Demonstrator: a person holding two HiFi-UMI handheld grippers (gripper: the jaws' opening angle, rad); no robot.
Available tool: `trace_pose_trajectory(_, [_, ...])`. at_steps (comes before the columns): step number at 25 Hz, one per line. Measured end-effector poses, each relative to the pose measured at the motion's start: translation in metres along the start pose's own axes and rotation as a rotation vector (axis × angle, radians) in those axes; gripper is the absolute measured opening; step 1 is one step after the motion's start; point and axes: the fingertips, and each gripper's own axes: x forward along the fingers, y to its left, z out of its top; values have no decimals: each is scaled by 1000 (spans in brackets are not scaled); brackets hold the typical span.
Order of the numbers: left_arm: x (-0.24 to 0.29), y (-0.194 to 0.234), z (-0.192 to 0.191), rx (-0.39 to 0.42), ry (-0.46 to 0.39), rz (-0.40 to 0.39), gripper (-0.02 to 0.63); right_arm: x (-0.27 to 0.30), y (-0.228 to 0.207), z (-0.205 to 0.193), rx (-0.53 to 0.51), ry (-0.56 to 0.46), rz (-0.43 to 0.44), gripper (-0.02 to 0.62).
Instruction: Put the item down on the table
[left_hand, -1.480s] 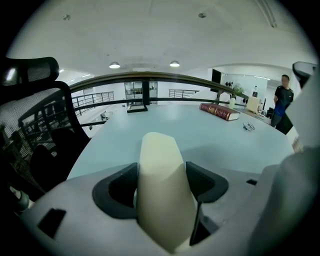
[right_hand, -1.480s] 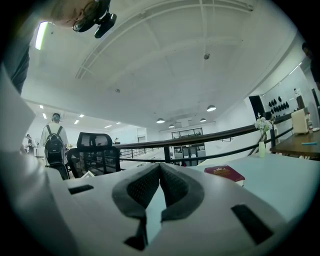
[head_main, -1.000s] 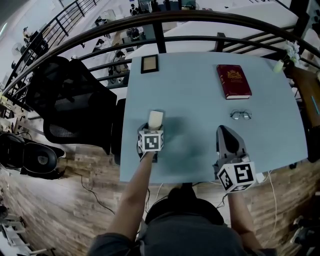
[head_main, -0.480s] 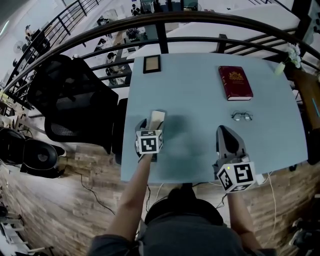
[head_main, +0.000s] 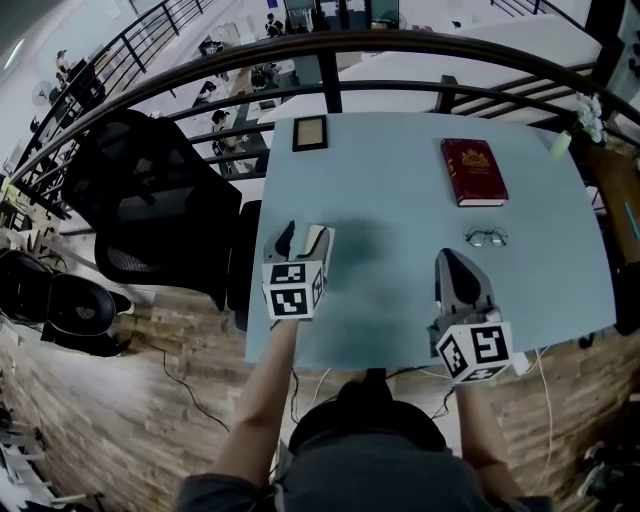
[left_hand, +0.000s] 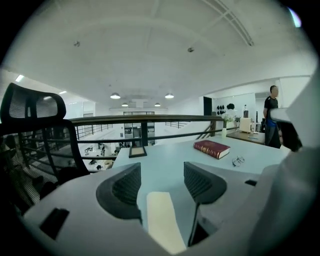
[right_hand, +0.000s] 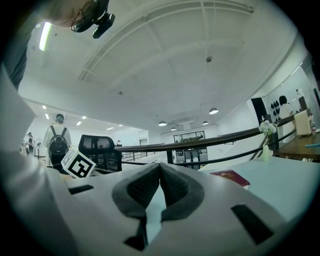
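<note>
The right tool (right_hand: 160, 167) is over the front right of the pale blue worktop (head_main: 390, 200). Its jaws are pressed together with nothing between them. The left tool (left_hand: 161, 172) is at the front left, its jaws apart and closing. The cream block (left_hand: 164, 220) lies between them, running lengthwise along the tool, and neither pad touches it. It looks to be lying flat on the worktop near the left edge.

Past the right tool lie a pair of glasses (head_main: 485, 238), and just beyond them a closed red book (head_main: 473, 172). A small dark picture frame (head_main: 309, 133) lies at the far left corner. A curved dark railing (head_main: 400, 42) runs behind the worktop, and a black mesh chair (head_main: 140, 200) stands to its left.
</note>
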Motion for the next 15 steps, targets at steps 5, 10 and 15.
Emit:
trace_pose_trajectory(5, [-21, -5, 32, 4, -98, -12, 220, 2, 2, 4, -5, -11, 2, 3])
trace_pose_trajectory(10, [-45, -10, 56, 22, -182, -16, 161, 0, 5, 7, -11, -17, 6, 3])
trace_pose_trajectory(15, [-67, -14, 70, 20, -249, -31, 98, 0, 8, 9, -17, -24, 10, 3])
